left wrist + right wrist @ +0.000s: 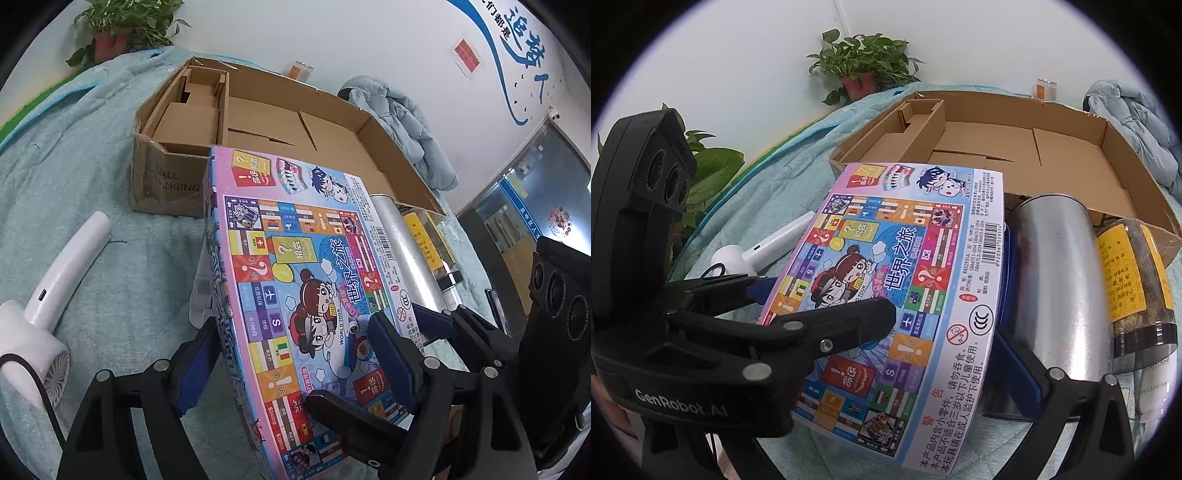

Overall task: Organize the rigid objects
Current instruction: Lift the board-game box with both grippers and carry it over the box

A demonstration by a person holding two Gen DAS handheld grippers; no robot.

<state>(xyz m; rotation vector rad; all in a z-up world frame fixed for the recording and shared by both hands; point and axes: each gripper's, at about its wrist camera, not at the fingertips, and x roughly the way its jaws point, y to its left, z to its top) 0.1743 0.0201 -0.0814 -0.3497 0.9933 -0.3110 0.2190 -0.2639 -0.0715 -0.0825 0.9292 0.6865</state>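
Observation:
A flat colourful board-game box (295,280) is tilted up on its left edge above the teal cloth. My left gripper (295,354) is shut on the board-game box, one blue pad (195,365) under its left edge, the other on top. In the right wrist view the box (886,280) fills the middle; the left gripper (820,299) clamps it from the left. My right gripper (831,369) straddles the box's near end, its right finger (1023,365) beside the box; its grip is unclear.
An open cardboard box (280,125) with a divider stands behind on the cloth. A silver metal cylinder (1049,280) and a yellow-labelled jar (1130,280) lie right of the game box. A white handheld fan (48,291) lies left. A jacket (410,122) and potted plant (860,70) are behind.

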